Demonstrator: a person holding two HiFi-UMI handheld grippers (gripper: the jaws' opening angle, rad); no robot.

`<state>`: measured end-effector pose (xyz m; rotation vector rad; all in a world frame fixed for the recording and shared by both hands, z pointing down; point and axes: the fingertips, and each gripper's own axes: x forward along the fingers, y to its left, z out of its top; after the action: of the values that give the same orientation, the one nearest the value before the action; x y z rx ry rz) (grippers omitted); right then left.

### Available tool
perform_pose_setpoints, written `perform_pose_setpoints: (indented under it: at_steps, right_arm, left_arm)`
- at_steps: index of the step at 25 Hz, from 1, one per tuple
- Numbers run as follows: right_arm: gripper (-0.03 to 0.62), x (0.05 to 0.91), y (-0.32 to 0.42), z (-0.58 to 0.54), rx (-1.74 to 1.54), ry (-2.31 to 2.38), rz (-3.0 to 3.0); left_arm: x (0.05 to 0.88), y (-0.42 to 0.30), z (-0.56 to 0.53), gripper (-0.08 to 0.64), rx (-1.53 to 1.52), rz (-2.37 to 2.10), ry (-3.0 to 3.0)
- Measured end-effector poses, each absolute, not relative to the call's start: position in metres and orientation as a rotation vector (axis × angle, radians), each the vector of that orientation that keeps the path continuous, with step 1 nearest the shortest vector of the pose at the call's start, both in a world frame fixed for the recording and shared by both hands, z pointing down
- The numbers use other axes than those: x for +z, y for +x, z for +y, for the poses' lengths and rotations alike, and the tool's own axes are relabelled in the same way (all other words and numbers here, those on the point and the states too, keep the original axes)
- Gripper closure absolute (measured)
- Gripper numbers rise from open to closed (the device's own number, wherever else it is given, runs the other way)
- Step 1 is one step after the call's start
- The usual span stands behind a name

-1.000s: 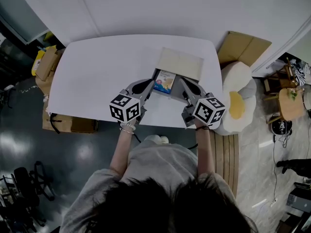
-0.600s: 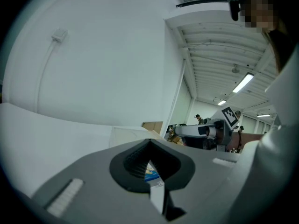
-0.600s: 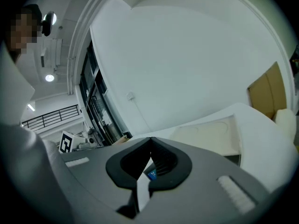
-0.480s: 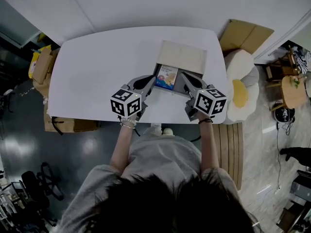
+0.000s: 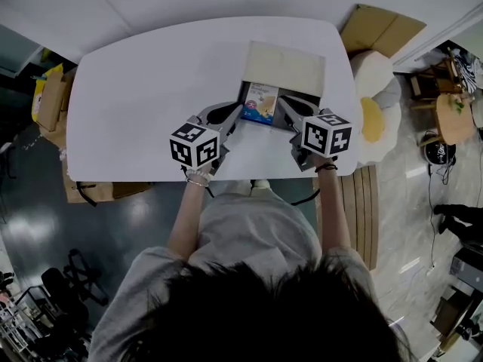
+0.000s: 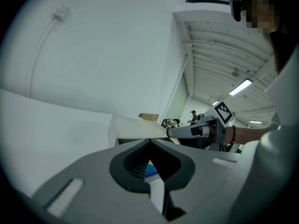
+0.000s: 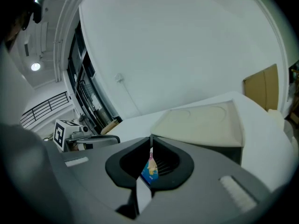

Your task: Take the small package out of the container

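A small blue-and-white package (image 5: 260, 104) lies at the open front of a cardboard container (image 5: 285, 65) whose pale lid is folded back. My left gripper (image 5: 240, 113) meets the package's left edge and my right gripper (image 5: 280, 105) its right edge. In the left gripper view the left gripper (image 6: 149, 143) has its jaws together, with a bit of blue package (image 6: 150, 170) between them. In the right gripper view the right gripper (image 7: 150, 138) pinches the package (image 7: 150, 169) edge-on, its jaws just starting to open.
The white table (image 5: 136, 104) carries only the container, which stands near its far right corner. On the floor are cardboard boxes at the left (image 5: 49, 100), a flat carton (image 5: 381, 29) and an egg-shaped cushion (image 5: 373, 108) at the right.
The head camera has shifted, so the table sits higher in view. Both grippers stay at the package's two edges by the container's front.
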<state>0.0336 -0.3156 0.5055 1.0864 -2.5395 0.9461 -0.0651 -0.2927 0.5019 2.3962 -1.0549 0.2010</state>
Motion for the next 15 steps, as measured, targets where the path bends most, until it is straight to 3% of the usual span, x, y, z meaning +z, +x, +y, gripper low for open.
perform_pose_setpoints:
  at_steps: [12, 15]
  right_arm:
    - [0.508, 0.560, 0.043, -0.328, 1.207, 1.082, -2.257]
    - [0.460, 0.572, 0.040, -0.327, 1.367, 1.048, -2.165]
  left_arm:
    - [0.522, -0.062, -0.305, 0.566, 0.214, -0.963, 2.401]
    - [0.526, -0.065, -0.307, 0.566, 0.214, -0.954, 2.397]
